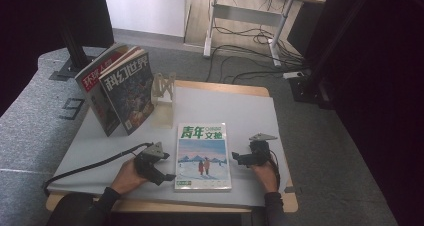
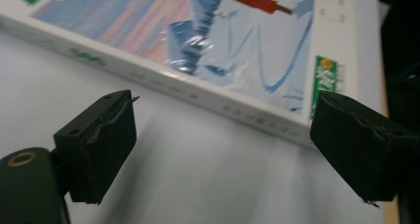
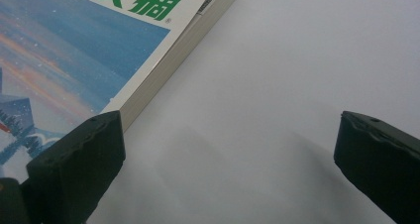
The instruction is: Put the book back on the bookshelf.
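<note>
Pale grey mat (image 1: pixel 250 116) covers a wooden table (image 1: pixel 260 92), which stands on grey carpet in a dim room.

Nearest: the person's two hands at the table's front edge, one gripper each. The left gripper (image 1: pixel 167 176) sits just beside the lower left corner of the flat-lying white magazine with green title and blue snowy landscape cover (image 1: pixel 202 156). In the left gripper view its black fingers (image 2: pixel 96 144) stand wide apart, the magazine's spine edge (image 2: pixel 208 97) ahead of them, nothing between. The right gripper (image 1: pixel 236 158) is just off the magazine's right edge; its fingers (image 3: pixel 74 169) are likewise spread and empty, one overlapping the cover's edge in its own view; contact cannot be told.

Judged step: approach, pre-grasp. Both grippers flank the magazine, neither holding it. The next move likely calls for getting a finger under an edge, which is hard since the magazine lies flush on the mat.

Farther back: light wooden rack (image 1: pixel 164 91), two magazines standing upright (image 1: pixel 120 88) left of it, leaning. Beyond, a desk frame (image 1: pixel 240 21), trailing cables (image 1: pixel 250 51) on the floor, dark curtains at the sides.
</note>
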